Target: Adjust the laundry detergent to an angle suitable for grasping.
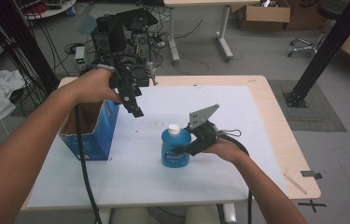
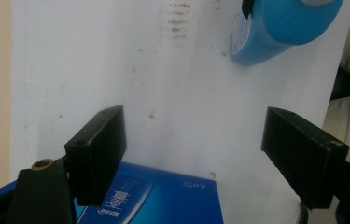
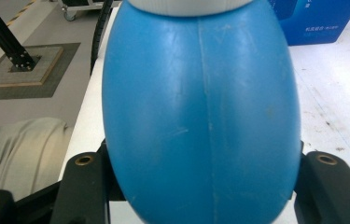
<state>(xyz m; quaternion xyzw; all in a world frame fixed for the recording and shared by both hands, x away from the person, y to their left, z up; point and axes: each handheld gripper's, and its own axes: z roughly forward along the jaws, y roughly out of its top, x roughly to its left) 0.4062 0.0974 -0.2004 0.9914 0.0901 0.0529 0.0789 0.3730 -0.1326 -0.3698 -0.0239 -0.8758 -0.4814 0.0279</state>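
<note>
The right gripper (image 1: pixel 182 150) comes in low from the right and has the blue bottle (image 1: pixel 175 148) between its two black fingers (image 3: pixel 85 191). In the right gripper view the bottle's rounded body (image 3: pixel 200 112) spans the whole gap, and each finger lies against one of its flanks, so the grip is on the widest part of the body and not on the neck. The bottle stands upright on the white mat (image 1: pixel 163 186) that covers the table (image 1: pixel 280 140), with its white cap (image 1: pixel 174 129) just above the fingers. No earlier picture tells how the grip came about; the fingers are closed about as far as the bottle's width allows.

The left gripper (image 1: pixel 134 106) hangs above and to the left of the bottle, tilted downward, well apart from it. Its fingers (image 2: pixel 99 151) stand wide open with nothing between them; through the gap the left gripper view shows bare white mat, and the bottle (image 2: pixel 280 28) lies beyond the fingertips, off to the upper right of that view.

Below and just behind the left fingers is the open blue cardboard box (image 1: pixel 93 133), standing on the left part of the mat. Its printed blue side (image 2: pixel 149 198) shows right under the left fingers. The box is well to the left of the bottle and touches neither gripper.
</note>
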